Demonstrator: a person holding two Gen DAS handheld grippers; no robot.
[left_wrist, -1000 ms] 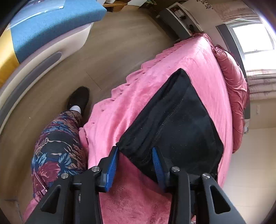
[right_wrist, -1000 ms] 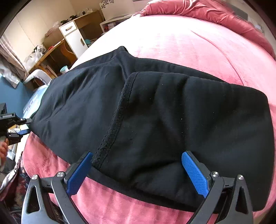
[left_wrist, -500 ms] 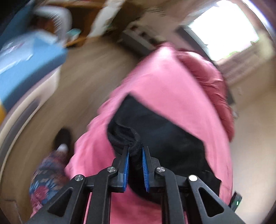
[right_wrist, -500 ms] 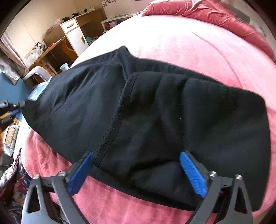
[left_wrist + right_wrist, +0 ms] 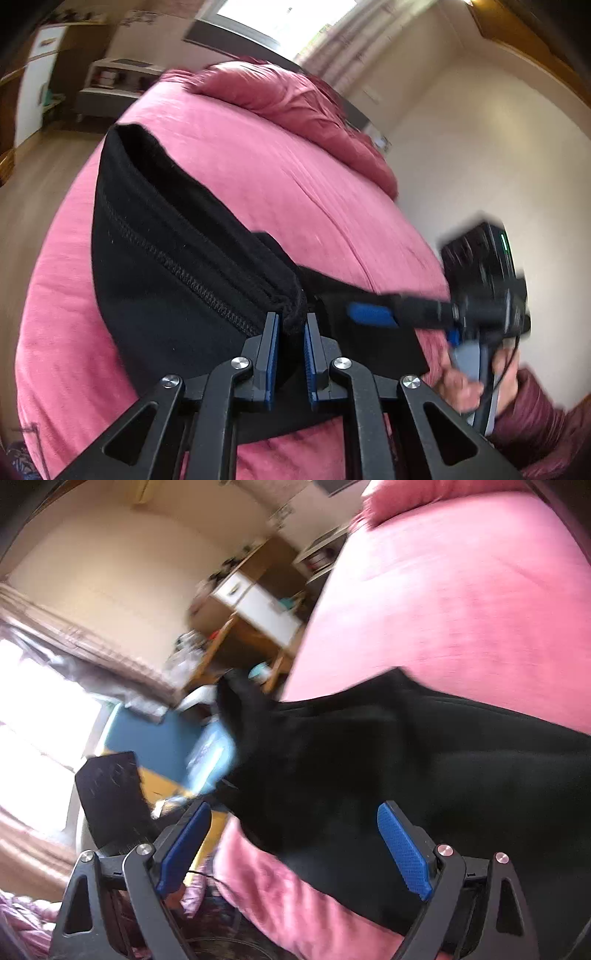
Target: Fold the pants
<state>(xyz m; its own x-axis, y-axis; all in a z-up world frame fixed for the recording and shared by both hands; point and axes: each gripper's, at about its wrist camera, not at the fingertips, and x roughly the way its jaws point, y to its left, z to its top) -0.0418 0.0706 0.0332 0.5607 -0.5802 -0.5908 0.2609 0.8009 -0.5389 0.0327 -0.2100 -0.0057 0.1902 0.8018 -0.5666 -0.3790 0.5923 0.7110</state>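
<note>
Two tongs: left [image 5: 291, 325] clenching pants [image 5: 166, 280] corner, seam diagonal; right [image 5: 295, 845] released.

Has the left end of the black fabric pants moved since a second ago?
Yes. The black fabric pants, pinched in the left gripper, have been lifted off the pink bedspread and carried toward the right gripper.
</note>
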